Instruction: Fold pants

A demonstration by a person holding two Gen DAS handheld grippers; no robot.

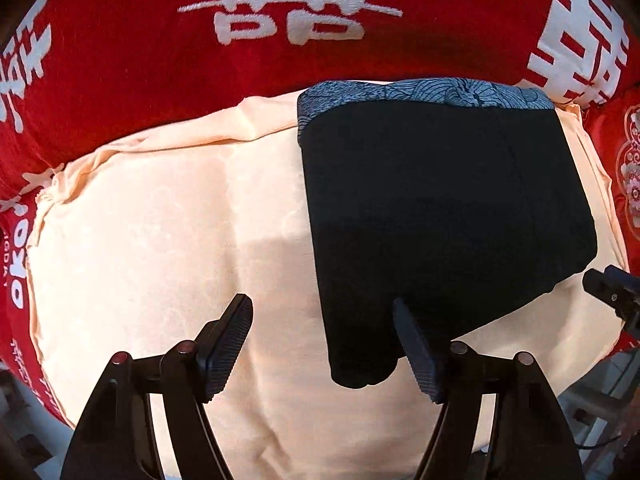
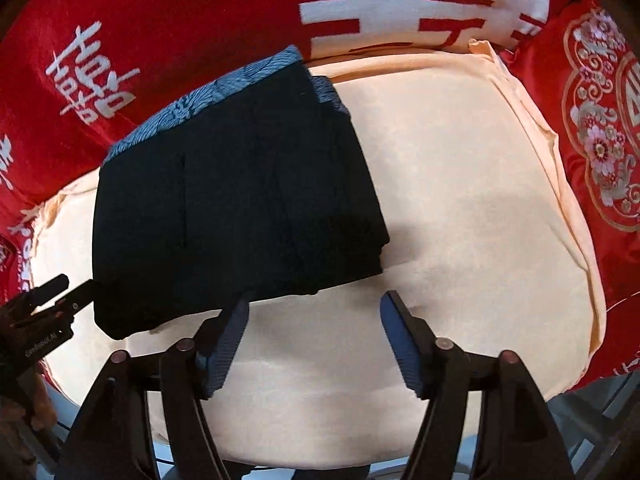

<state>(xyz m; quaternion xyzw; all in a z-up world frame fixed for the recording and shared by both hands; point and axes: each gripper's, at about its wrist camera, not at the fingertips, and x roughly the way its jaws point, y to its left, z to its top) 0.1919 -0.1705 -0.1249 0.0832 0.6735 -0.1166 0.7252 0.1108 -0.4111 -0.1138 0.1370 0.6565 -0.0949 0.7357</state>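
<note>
Pants (image 1: 436, 216) folded on cream cloth (image 1: 160, 220), both claws open w/ nothing held

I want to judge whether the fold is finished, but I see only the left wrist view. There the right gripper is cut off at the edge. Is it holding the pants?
Observer: No. The right gripper is open and empty, its fingers spread over the peach cloth.
Operator: How does the right edge of the pants look?
Observer: The pants show several stacked layers there, lying fairly even.
Operator: Where is my left gripper from that side?
Observer: The left gripper is beside the near left corner of the pants; whether it touches them I cannot tell.
</note>
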